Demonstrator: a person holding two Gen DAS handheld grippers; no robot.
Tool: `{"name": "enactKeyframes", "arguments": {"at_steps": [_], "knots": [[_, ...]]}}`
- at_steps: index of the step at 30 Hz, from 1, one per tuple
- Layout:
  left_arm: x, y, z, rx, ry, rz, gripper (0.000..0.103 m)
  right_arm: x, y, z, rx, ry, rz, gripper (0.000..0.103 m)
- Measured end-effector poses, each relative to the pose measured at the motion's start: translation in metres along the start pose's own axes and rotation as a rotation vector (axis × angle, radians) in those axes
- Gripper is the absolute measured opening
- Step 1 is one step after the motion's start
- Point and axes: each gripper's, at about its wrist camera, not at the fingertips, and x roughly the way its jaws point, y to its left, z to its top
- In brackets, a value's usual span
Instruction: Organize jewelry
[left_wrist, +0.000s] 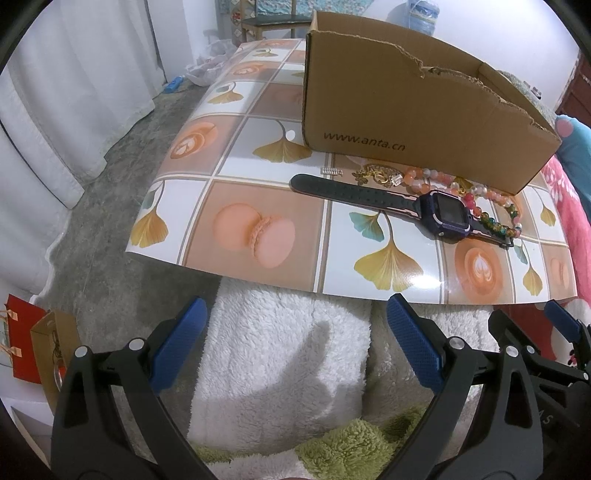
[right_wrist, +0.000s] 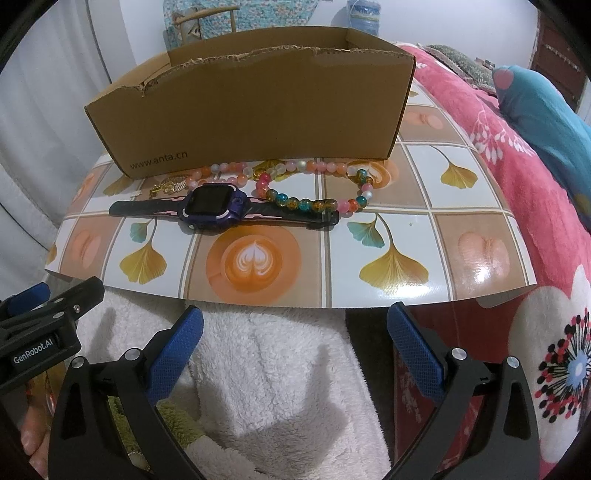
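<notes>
Left hand-held gripper (left_wrist: 295, 343) and right hand-held gripper (right_wrist: 295, 347): both spread wide, empty, short of the board (right_wrist: 369, 288). At 12 o'clock lie the watch (right_wrist: 216, 206), two bead strings (right_wrist: 314, 203) and a gold chain (right_wrist: 168, 186), outside the box (right_wrist: 258, 122). Judgement: nothing visibly sorted; all pieces remain.

Black gripper (right_wrist: 293, 350) frames, silver screws, blue textured fingers (right_wrist: 175, 354), white "GenRobot.AI" marking.
</notes>
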Motion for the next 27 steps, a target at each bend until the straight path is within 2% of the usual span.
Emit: {"name": "enactKeyframes", "arguments": {"at_steps": [27], "knots": [[-0.0021, -0.0014, 0.004, -0.001, -0.002, 0.001, 0.094, -0.0001, 0.0004, 0.0011, -0.002, 0.003, -0.001, 0.097]]}}
